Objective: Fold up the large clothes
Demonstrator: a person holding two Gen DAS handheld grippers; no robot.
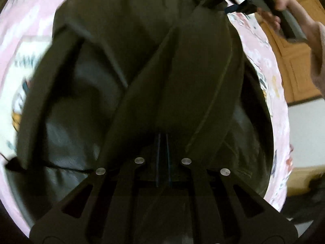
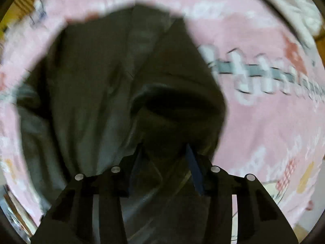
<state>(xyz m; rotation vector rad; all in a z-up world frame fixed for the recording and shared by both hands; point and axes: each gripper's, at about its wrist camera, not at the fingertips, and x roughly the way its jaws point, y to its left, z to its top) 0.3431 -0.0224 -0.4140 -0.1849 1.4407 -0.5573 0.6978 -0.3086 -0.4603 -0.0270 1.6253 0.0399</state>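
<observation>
Step in hand: lifting the dark garment (image 1: 142, 50) above the pink bedsheet (image 2: 264, 111). Left gripper (image 1: 162, 160) and right gripper (image 2: 164, 162) each have jaws clamped on its cloth. Next move likely calls for laying it flat on the bedsheet.

The left tool (image 1: 162, 160) has its two fingers (image 1: 157, 158) drawn nearly together, pinched on dark cloth. Up and to the right of it, the right tool (image 1: 233, 2) is carried by the person's bare hand (image 1: 292, 14), fingers wrapped round its handle. In its own view the right tool (image 2: 164, 152) seems clamped on cloth, though blur hides the tips.
</observation>
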